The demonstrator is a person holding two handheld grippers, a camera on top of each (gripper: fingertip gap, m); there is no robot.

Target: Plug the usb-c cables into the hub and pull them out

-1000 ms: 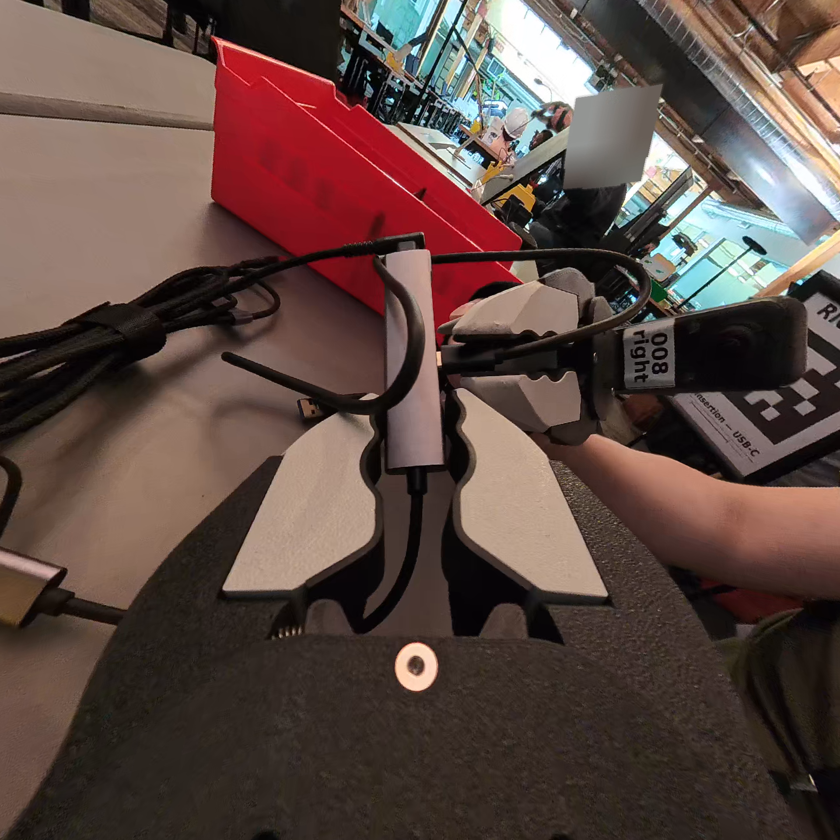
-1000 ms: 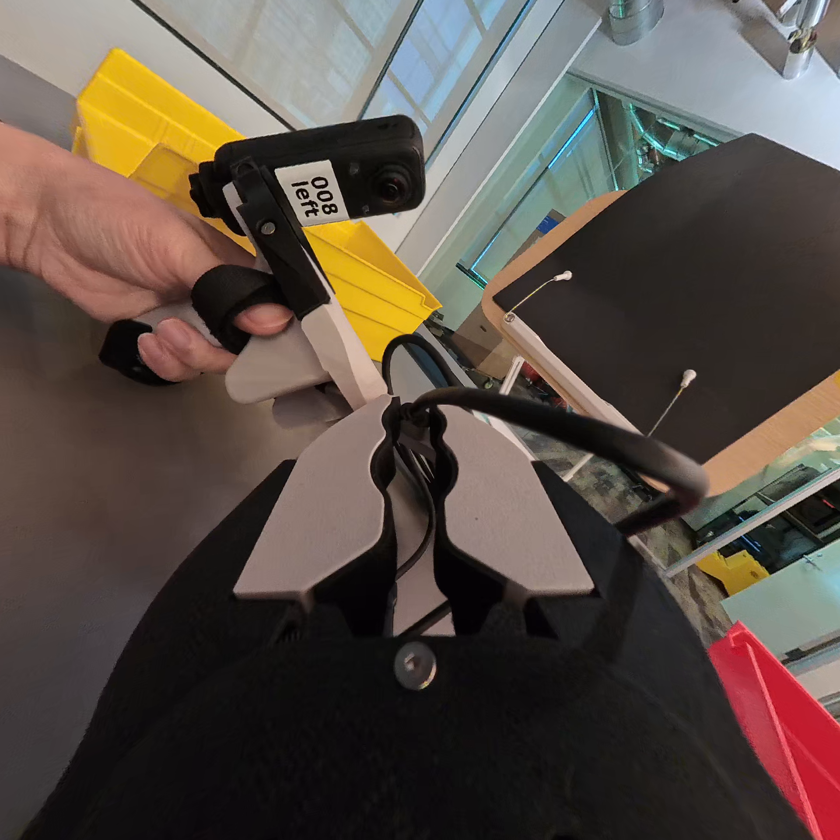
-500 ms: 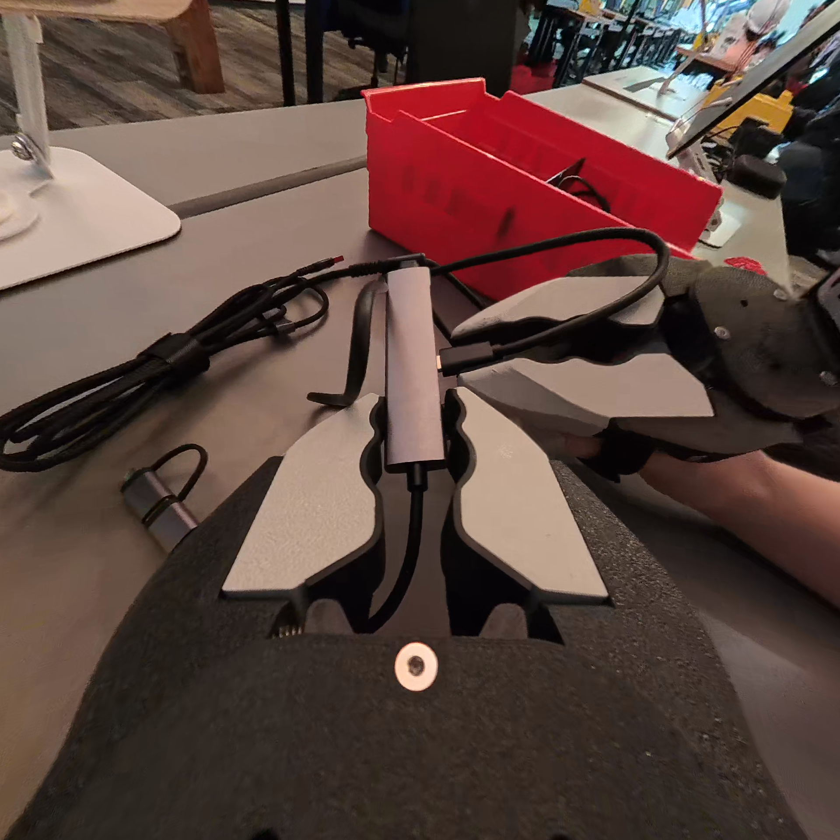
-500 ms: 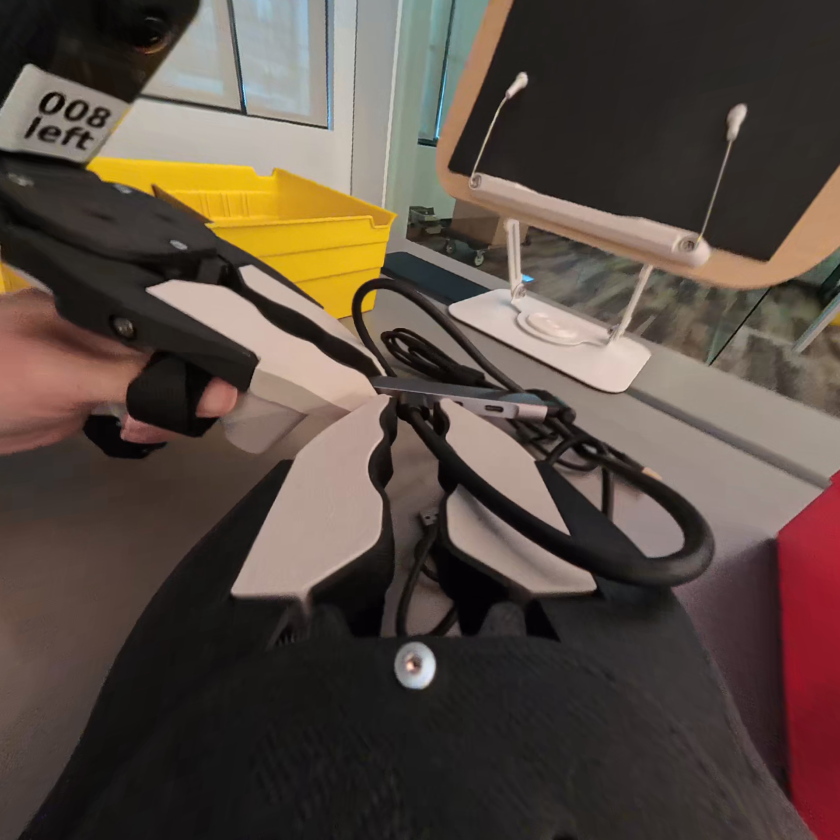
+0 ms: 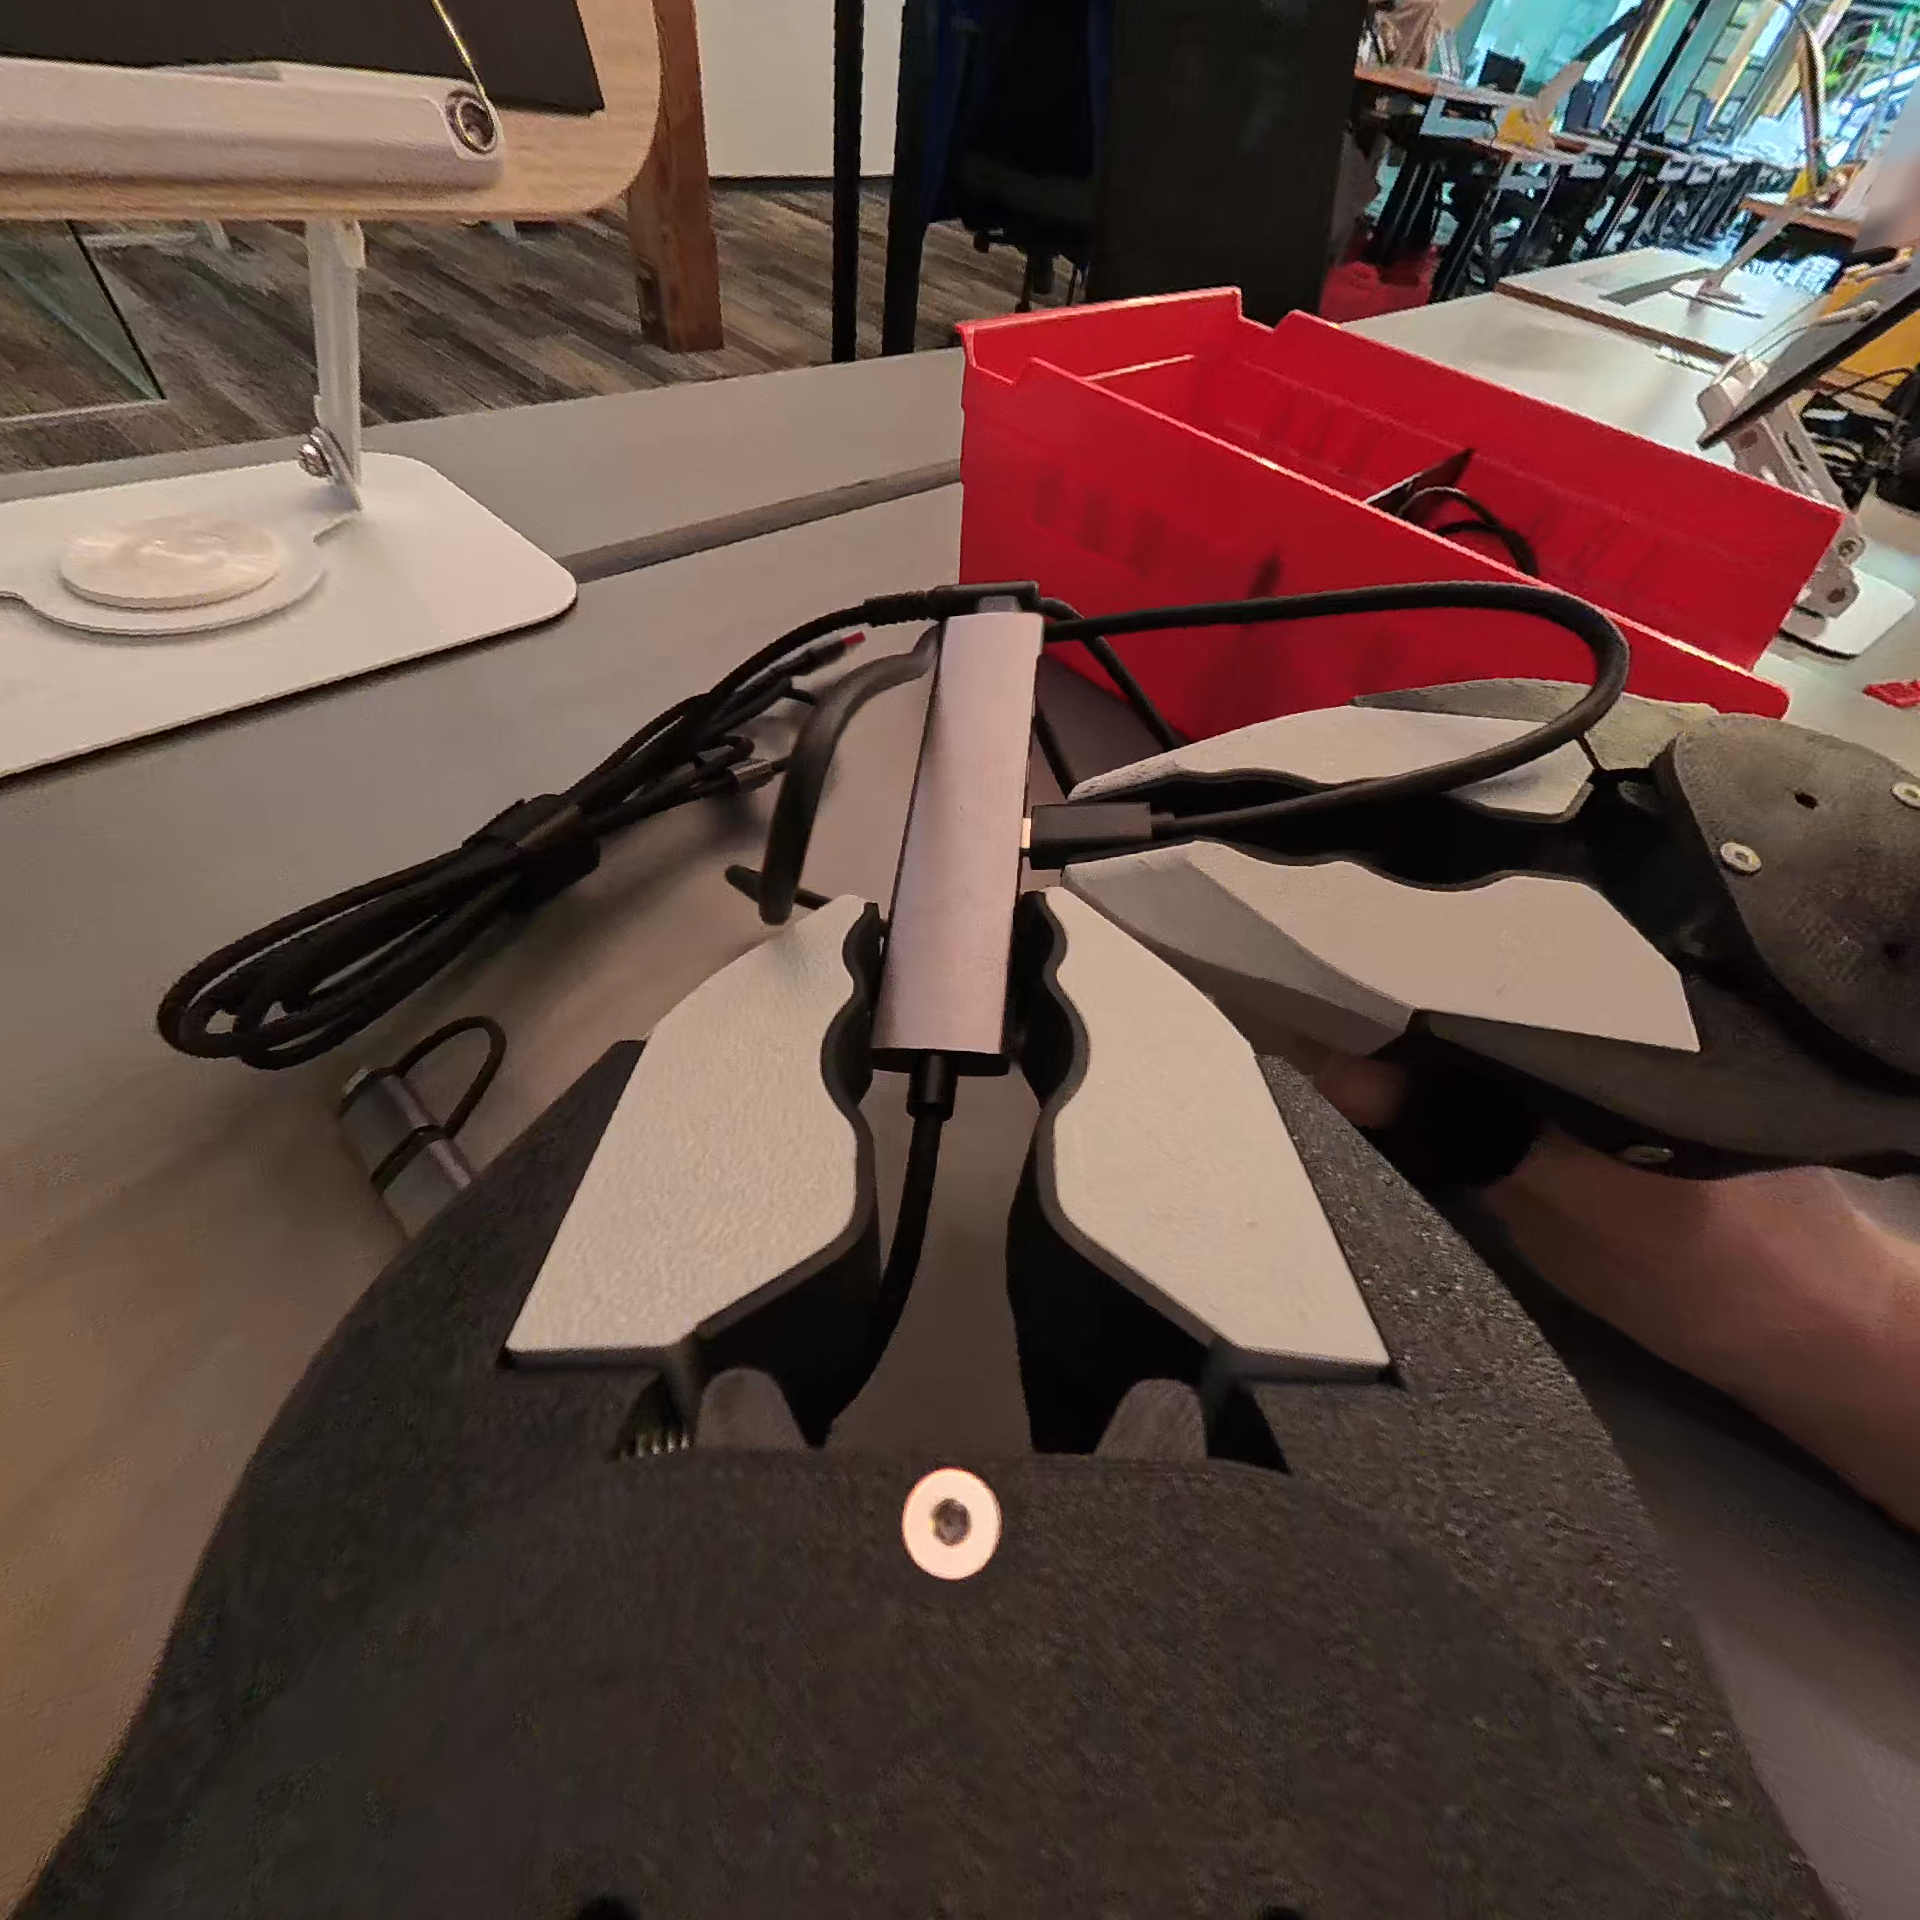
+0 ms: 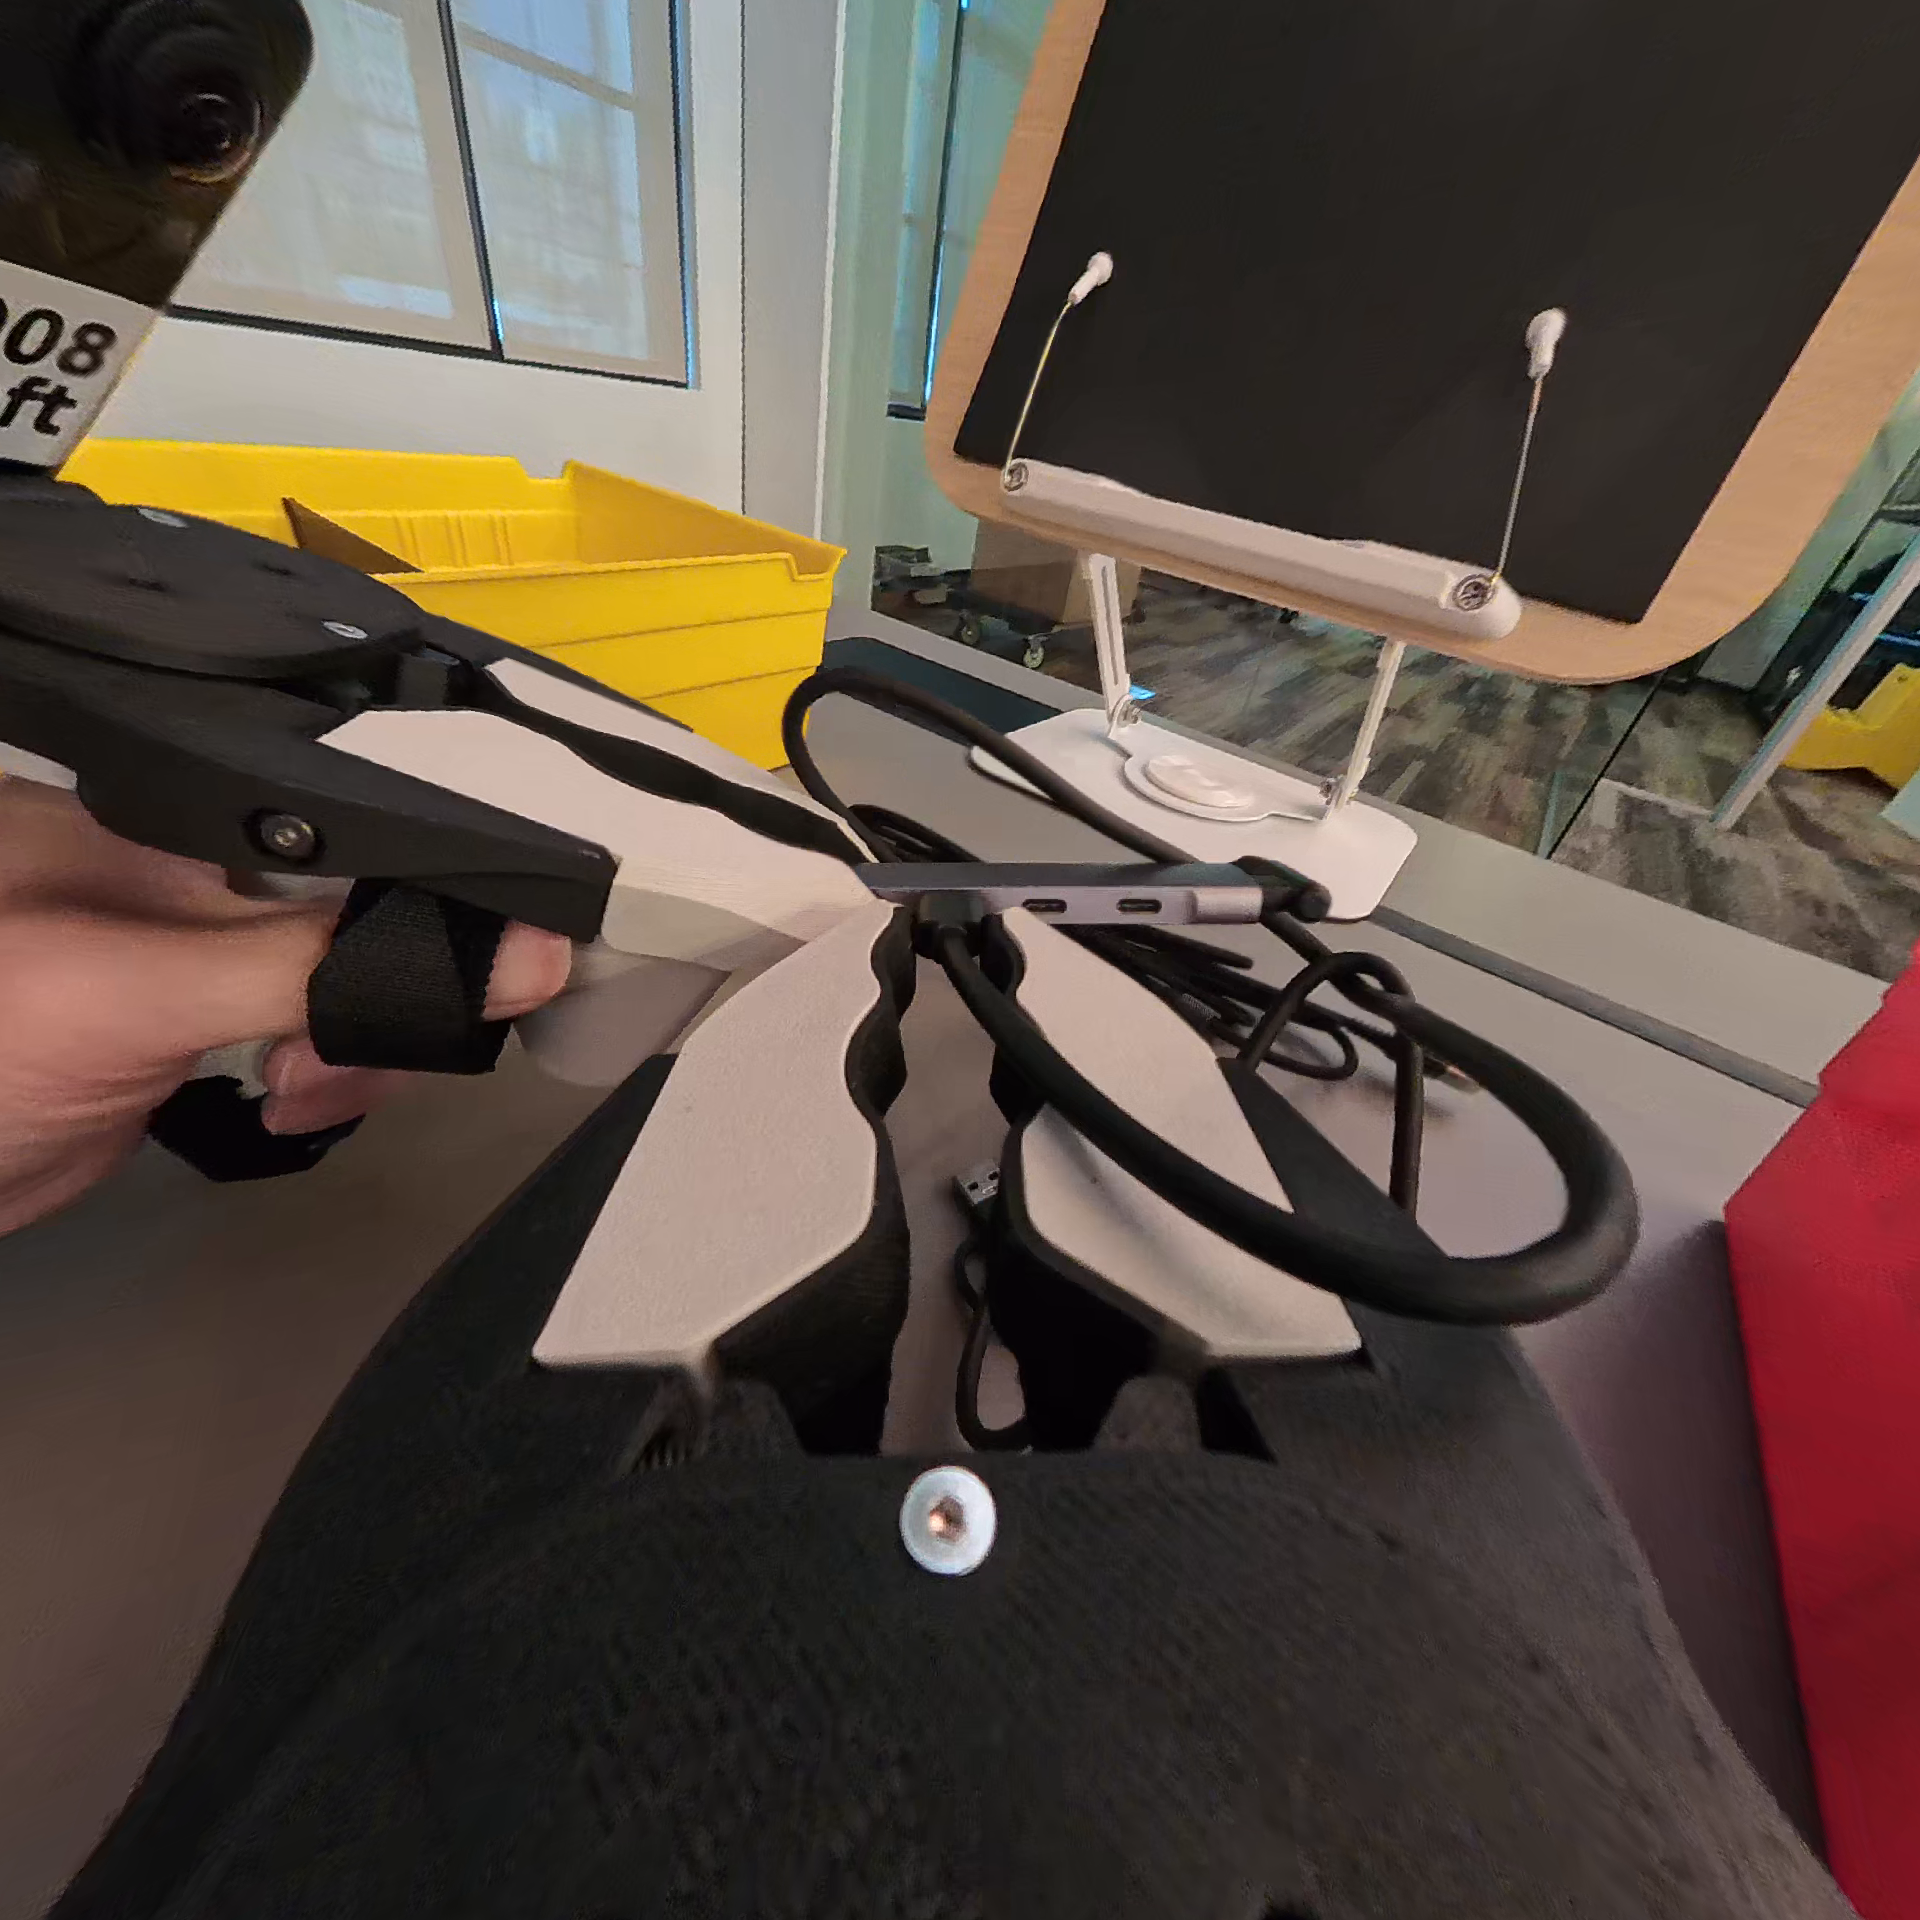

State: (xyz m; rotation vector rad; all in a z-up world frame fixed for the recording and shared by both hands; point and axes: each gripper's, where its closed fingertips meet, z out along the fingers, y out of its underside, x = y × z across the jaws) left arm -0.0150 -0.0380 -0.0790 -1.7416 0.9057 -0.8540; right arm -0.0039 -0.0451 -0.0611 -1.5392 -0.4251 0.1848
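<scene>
— One hub (image 5: 961, 831), and how many cables?
— I count one cable plug (image 5: 1091, 828) in my right gripper (image 5: 1070, 831), its metal tip just at the hub's side, plus a tied bundle of black cables (image 5: 416, 925) lying on the grey table (image 5: 260, 790).
— How does the hub look?
— A slim grey bar, held off the table; two empty oval ports (image 6: 1091, 906) show on its side. My left gripper (image 5: 951, 977) is clamped on its near end; the right one is closed on the plug.
— Beyond that?
— One red bin (image 5: 1351, 540), one yellow bin (image 6: 623, 603).
</scene>
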